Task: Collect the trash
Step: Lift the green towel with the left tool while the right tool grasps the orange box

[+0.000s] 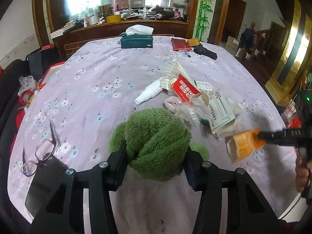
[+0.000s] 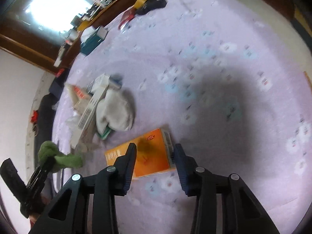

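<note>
**Left wrist view.** Your left gripper (image 1: 156, 149) is clamped at a middling width on a balled-up green fleecy cloth (image 1: 156, 134), a pad pressed into each flank. The bundle sits above the flowered table cover (image 1: 87, 78), apparently so it can be carried off rather than dragged. Beyond it, the rest of the rubbish lies in one heap mid-table: a red-and-white packet (image 1: 185, 89), a white spray bottle (image 1: 148, 93) on its side, crumpled clear wrappers (image 1: 187, 111) and a blue-and-white carton (image 1: 220, 111). The spectacles (image 1: 39, 154) near the left edge and the tissue box (image 1: 136, 39) at the far side stand well apart from the heap; they look like keepers, not trash. At the right edge, your right gripper (image 1: 261, 136) comes in side-on, its tips at the end of an orange box (image 1: 241, 144) with a gaping flap.

**Right wrist view.** The picture is blurred. The orange box lies between the narrowed jaws, the left finger crossing its face and the right finger at its barcoded edge. Whether the pads actually bite, you cannot tell from here. The box lies just beside the heap, where a pale sock-like cloth (image 2: 115, 109) is draped over flattened cartons (image 2: 87, 113). The approach from above suits pinching the box across its narrow width. At lower left, the green cloth hangs from the other tool, which seems to free both hands to clear two pieces at once.
</note>
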